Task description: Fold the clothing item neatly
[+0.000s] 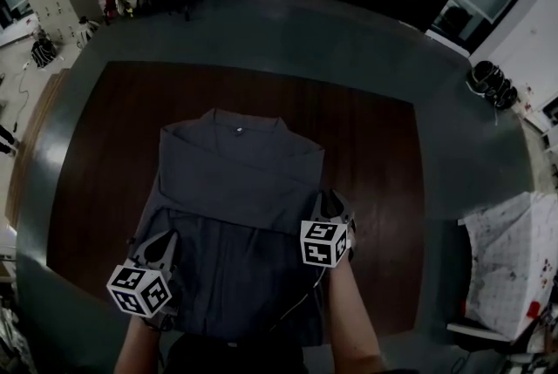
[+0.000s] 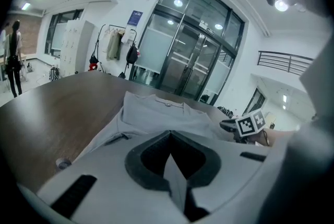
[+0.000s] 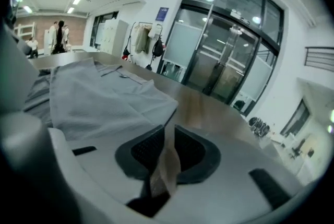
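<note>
A grey collared cloth shirt (image 1: 235, 189) lies flat in the middle of the dark brown wooden surface (image 1: 375, 146). Its collar and a small button point to 12 o'clock and its hem reaches toward the person at 6 o'clock. The half nearer the collar lies as a folded layer over the rest, with a straight fold edge running across the body. The left gripper (image 1: 159, 247) sits at the shirt's 8 o'clock edge. In the left gripper view the left gripper (image 2: 169, 157) has its jaws closed together, with a sliver of grey shirt cloth (image 2: 156, 113) caught between them. The right gripper (image 1: 330, 203) is at the shirt's 4 o'clock edge, just by the end of the fold line. In the right gripper view the right gripper (image 3: 164, 150) has its jaws a narrow way apart, with nothing between them; the brown surface (image 3: 209, 108) shows through the gap, and the shirt (image 3: 99, 97) lies off toward 10 o'clock.
</note>
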A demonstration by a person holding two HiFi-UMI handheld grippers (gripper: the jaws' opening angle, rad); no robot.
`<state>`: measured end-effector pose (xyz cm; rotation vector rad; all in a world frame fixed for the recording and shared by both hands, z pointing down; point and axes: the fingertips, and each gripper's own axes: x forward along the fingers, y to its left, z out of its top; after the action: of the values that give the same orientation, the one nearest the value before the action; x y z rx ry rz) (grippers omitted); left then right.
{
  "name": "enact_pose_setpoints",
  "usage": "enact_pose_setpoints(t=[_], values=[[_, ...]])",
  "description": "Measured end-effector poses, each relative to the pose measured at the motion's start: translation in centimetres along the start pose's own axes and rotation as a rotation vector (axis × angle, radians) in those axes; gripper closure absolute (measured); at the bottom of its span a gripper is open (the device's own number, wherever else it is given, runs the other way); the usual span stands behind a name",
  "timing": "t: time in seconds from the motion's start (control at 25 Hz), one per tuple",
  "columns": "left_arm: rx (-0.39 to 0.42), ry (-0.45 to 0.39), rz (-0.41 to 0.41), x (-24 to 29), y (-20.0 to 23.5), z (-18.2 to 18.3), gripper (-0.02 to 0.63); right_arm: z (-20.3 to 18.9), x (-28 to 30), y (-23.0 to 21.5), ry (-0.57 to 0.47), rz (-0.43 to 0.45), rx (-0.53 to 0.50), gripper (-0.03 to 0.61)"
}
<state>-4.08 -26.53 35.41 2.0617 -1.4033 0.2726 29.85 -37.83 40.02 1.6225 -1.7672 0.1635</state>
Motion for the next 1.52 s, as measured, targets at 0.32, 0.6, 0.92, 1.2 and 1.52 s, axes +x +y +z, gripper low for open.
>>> enact_pose_setpoints(t=[0.32, 0.6, 0.92, 1.2, 1.52], values=[[0.042, -0.065, -0.023, -1.3, -1.0, 0.7, 0.606, 2.0, -9.0, -5.8, -0.326, -0.102, 0.459, 0.589], [0.14, -0.23, -0.056, -8.8, -1.0, 0.8, 0.606, 2.6, -18.9, -3.0, -0.556, -0.094, 0.545, 0.589], [0.178, -0.299, -0.067, -23.8, 4.2, -6.7, 0.606, -4.0, -34.0, 3.7, -0.592, -0.221, 0.489, 0.589], [0.274, -0.295, -0.057, -31.8, 8.0, -14.3, 0.604, -12.8, -43.5, 8.9, -0.545, -0.293, 0.483, 0.589], [0.251, -0.301, 0.024, -31.1, 10.5, -23.6, 0.606, -26.1, -39.6, 13.0, -0.338, -0.285, 0.451, 0.589]])
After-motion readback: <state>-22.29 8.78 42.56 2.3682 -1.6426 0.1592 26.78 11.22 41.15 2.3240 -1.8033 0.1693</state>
